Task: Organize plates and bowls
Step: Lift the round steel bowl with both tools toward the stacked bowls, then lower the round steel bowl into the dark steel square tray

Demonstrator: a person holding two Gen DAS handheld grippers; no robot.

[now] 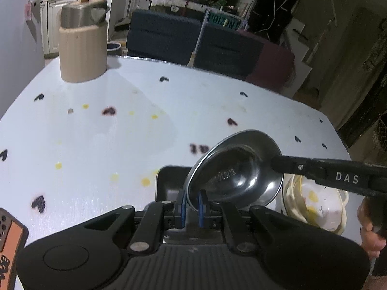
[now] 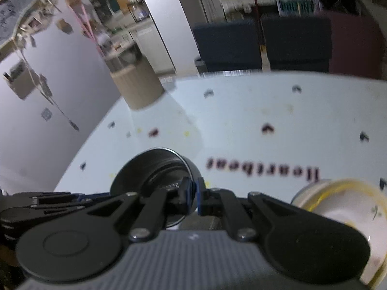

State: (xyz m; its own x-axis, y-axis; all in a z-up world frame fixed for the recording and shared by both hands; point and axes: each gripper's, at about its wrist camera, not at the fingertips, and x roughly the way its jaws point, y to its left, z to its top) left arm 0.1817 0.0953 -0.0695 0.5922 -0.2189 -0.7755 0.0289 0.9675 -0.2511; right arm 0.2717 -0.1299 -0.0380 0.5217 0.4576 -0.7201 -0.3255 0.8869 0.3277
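Observation:
My left gripper is shut on the near rim of a steel bowl, which it holds tilted above the table. My right gripper, seen from the side in the left wrist view, grips the same bowl's right rim. In the right wrist view the right gripper is shut on the rim of the steel bowl, seen from below. A stack of white bowls with yellow rims stands to the right; it also shows in the right wrist view.
A black tray lies under the steel bowl. A beige canister with a metal kettle stands at the table's far left corner. The white table has heart marks. Dark chairs stand beyond the far edge.

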